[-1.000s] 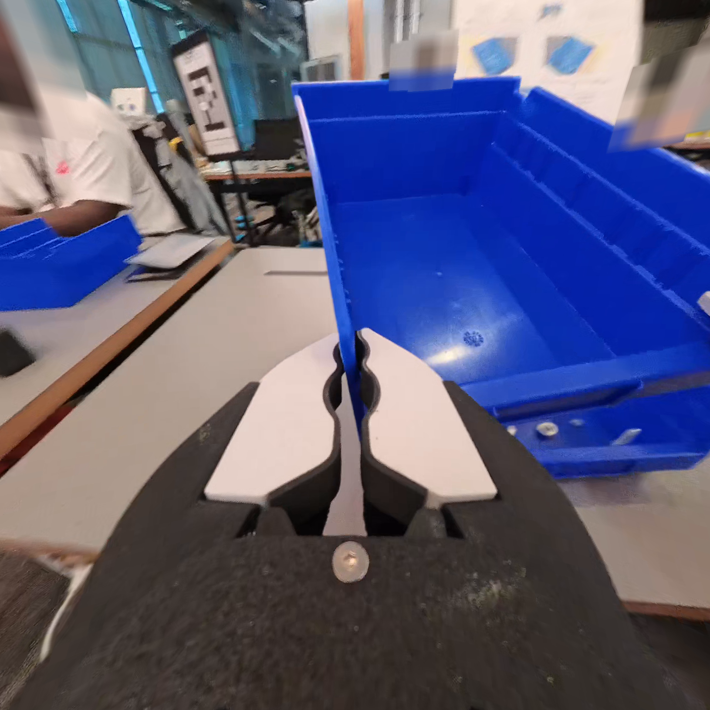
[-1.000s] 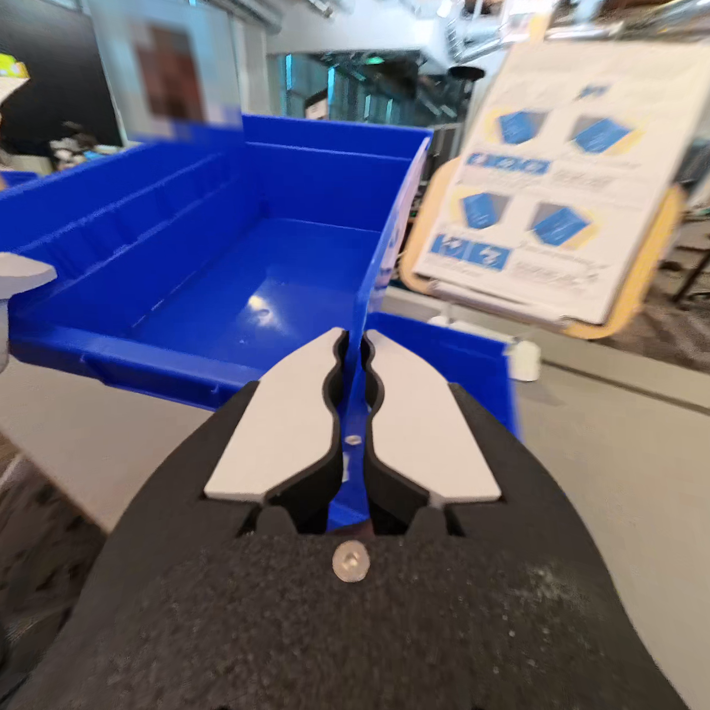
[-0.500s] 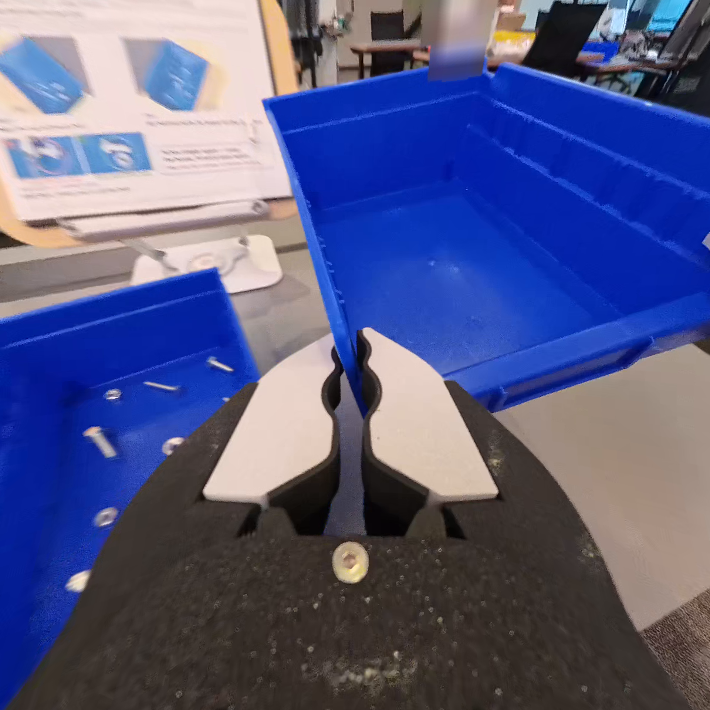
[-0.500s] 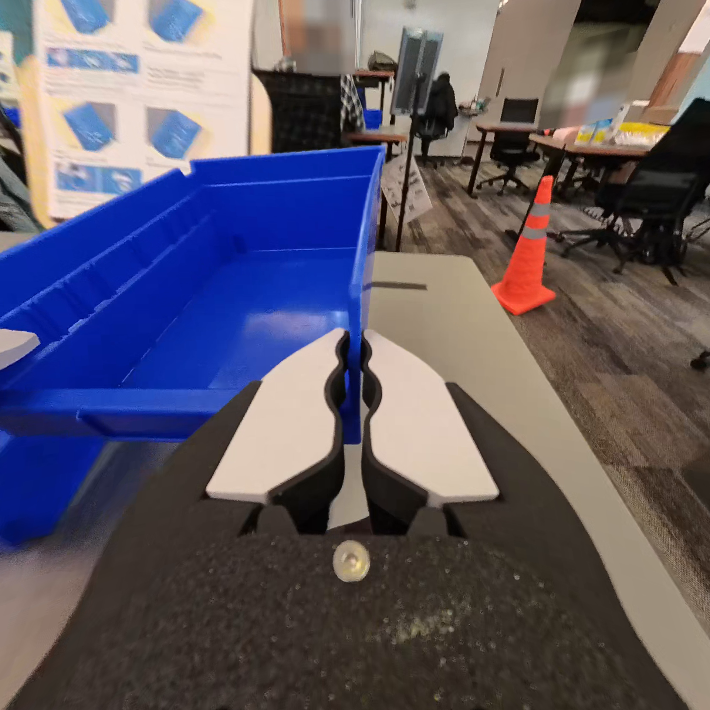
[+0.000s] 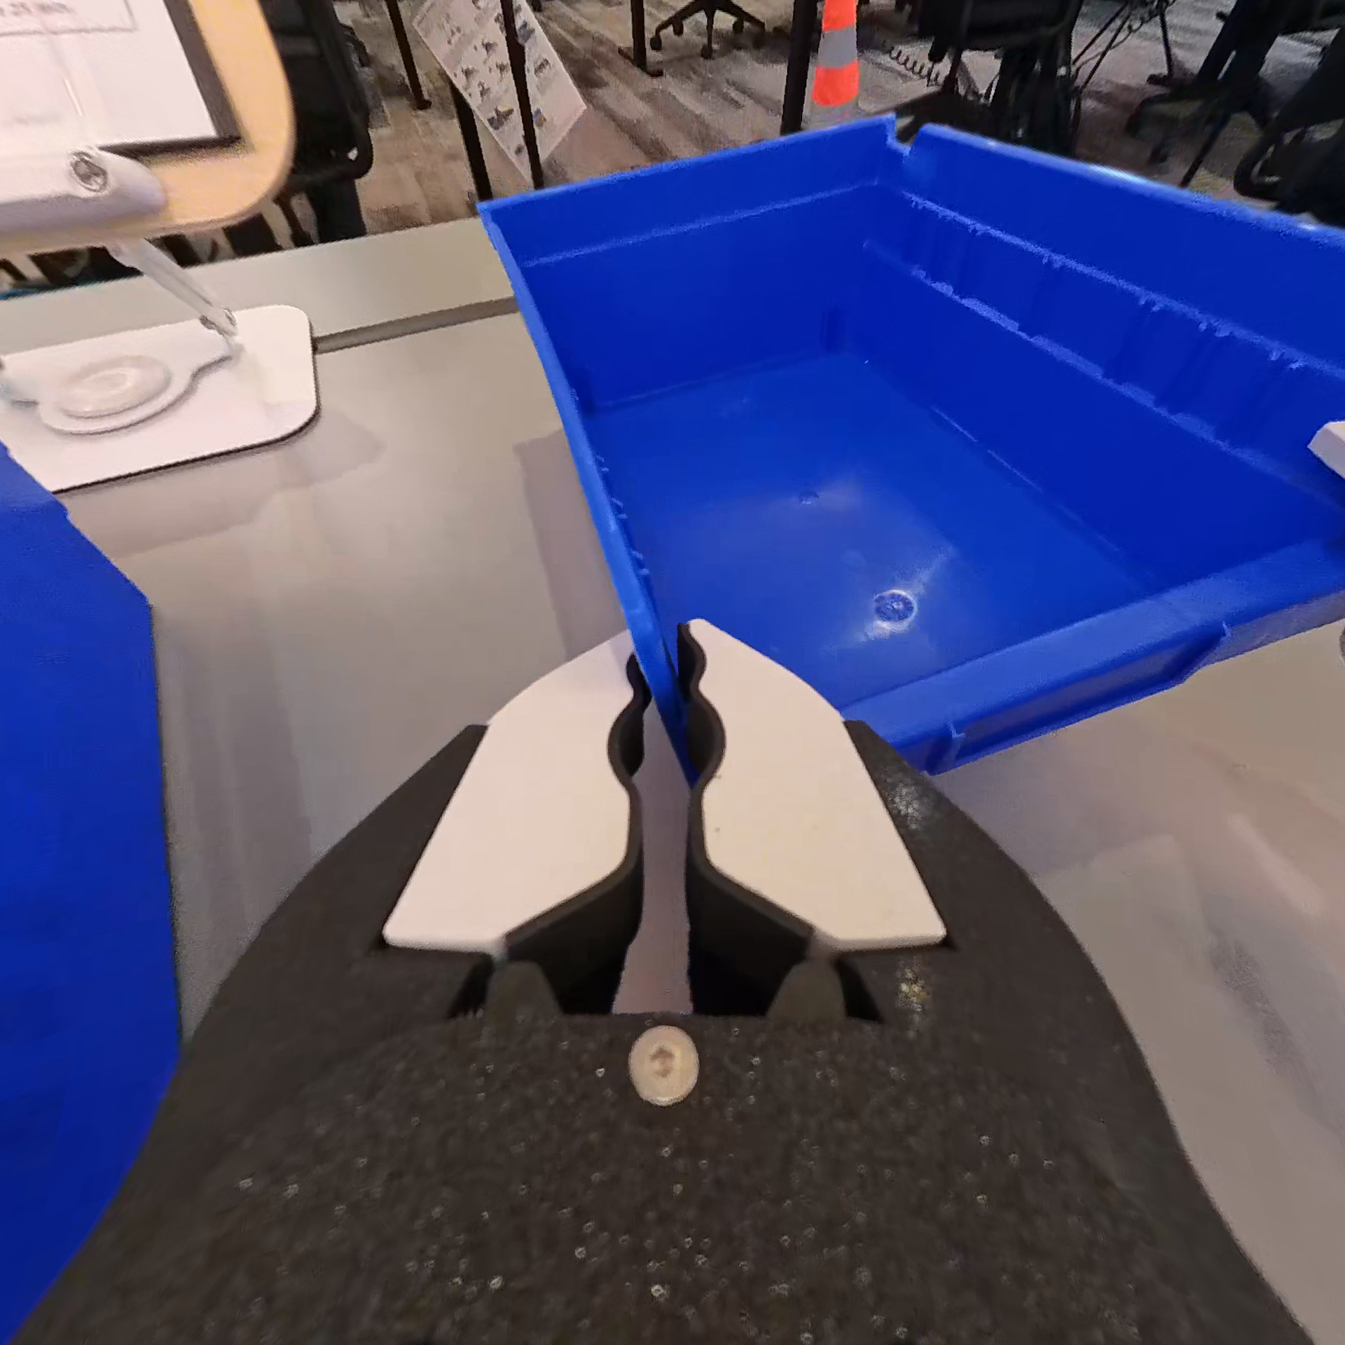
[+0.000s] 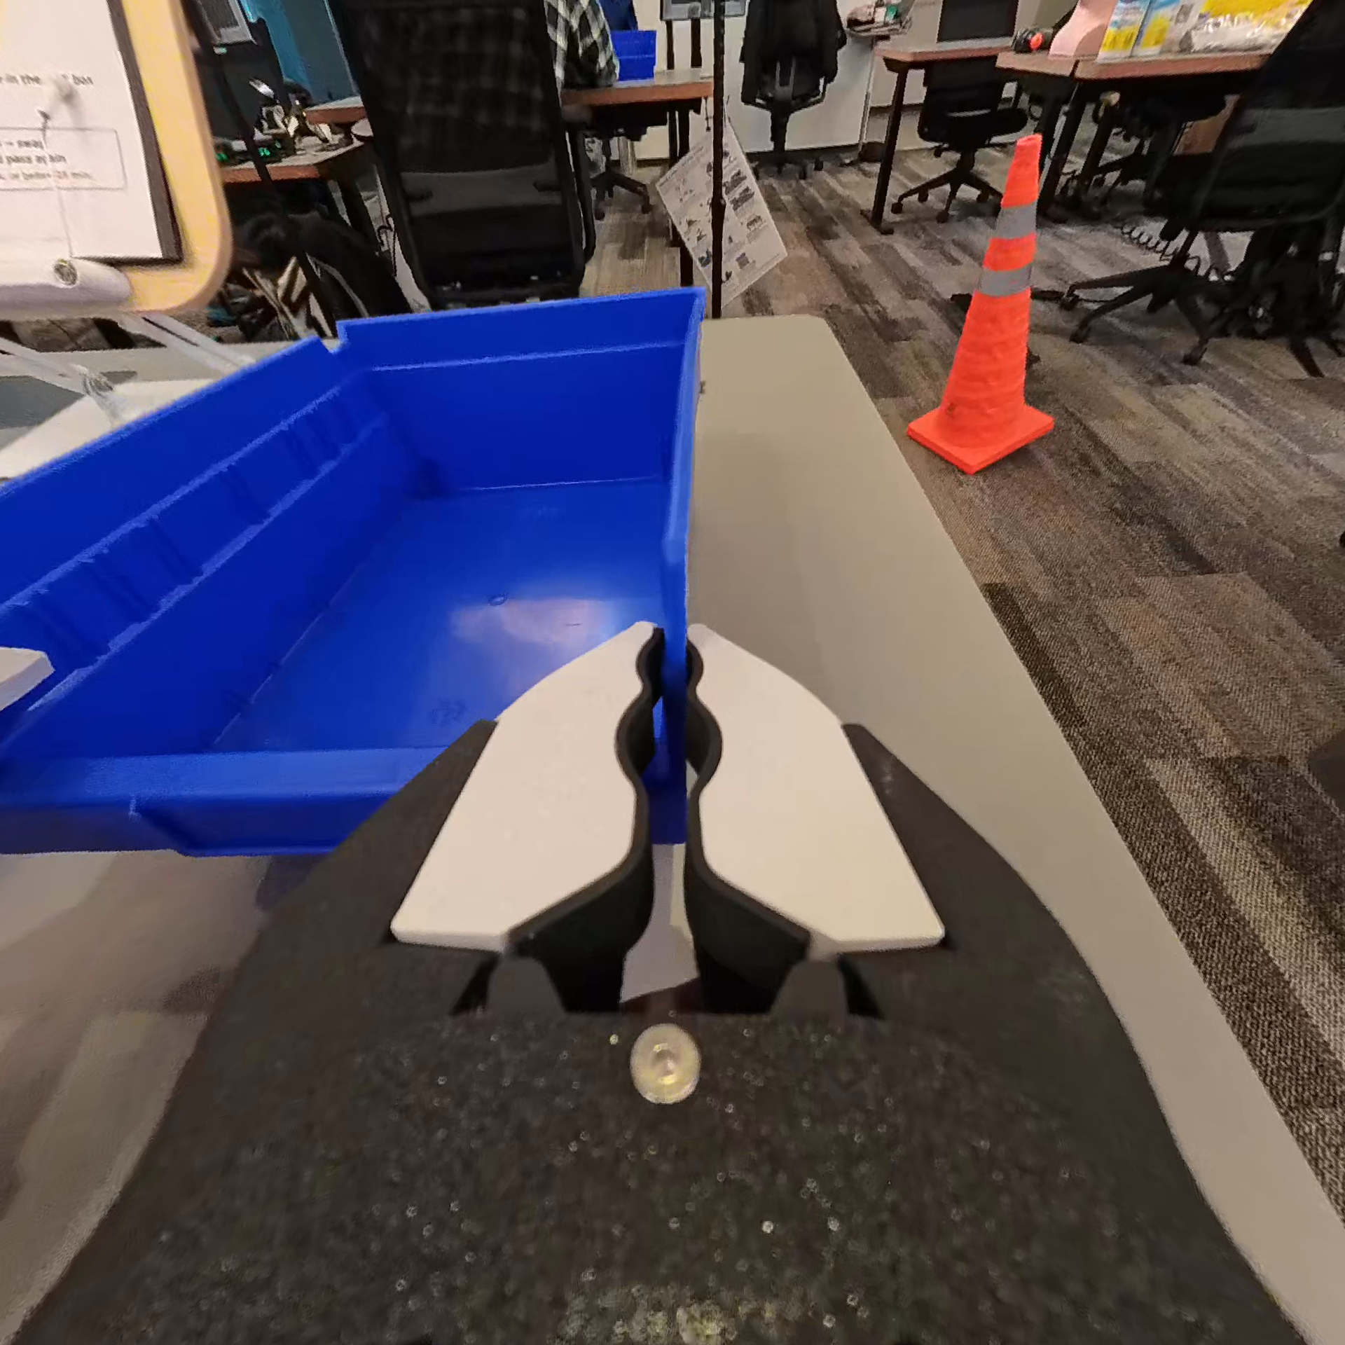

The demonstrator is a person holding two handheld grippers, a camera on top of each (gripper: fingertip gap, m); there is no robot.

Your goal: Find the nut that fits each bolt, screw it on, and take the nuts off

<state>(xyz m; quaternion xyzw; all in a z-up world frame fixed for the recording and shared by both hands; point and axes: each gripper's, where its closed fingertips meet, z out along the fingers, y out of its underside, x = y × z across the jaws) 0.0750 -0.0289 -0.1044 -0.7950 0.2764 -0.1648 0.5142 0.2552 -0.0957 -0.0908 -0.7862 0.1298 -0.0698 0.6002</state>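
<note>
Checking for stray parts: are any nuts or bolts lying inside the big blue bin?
No, the blue bin's floor is bare, showing only glare.

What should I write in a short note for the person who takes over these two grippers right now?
Left gripper: shut on the left wall of the empty blue bin.
Right gripper: shut on the same bin's right wall.
The bin is near the right end of the grey table. A second blue bin stands to the left, contents hidden.
Done: no bolt or nut shows as handled.
Left: matching, screwing on, unscrewing.
</note>
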